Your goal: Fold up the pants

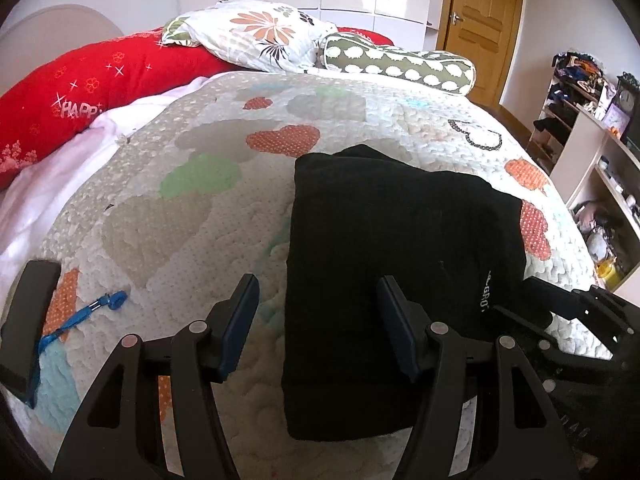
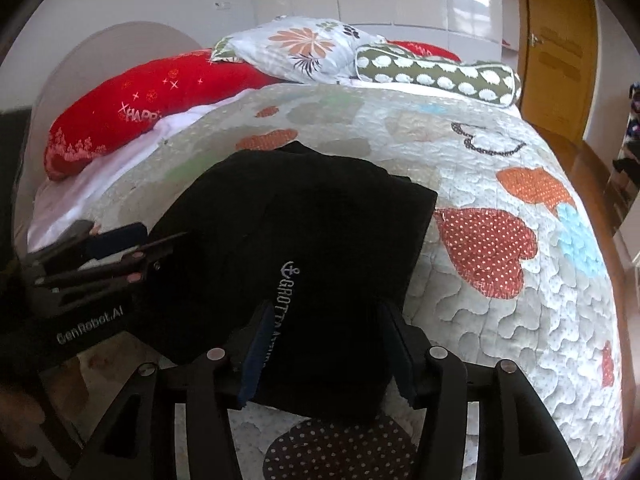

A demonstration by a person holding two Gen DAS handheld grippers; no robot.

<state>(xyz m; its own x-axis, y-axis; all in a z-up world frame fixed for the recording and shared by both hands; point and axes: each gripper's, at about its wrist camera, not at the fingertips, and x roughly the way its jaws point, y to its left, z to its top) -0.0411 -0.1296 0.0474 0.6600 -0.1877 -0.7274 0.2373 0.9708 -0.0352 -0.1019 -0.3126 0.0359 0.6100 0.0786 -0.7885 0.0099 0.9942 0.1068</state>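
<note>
On quilt [image 1: 208, 216]: pants [image 1: 392, 248], black, folded compact, long axis running away from both claws. Left gripper [image 1: 316, 324] open, empty, straddling their left edge. Right gripper [image 2: 324, 348] part-open over near hem, apparently not clamping; nearer.

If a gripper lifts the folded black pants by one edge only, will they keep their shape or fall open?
The black pants look like soft knit lying in loose layers, so they would probably sag and unfold. They seem light. The quilt is textured, so a push would likely bunch them rather than slide them.
</note>
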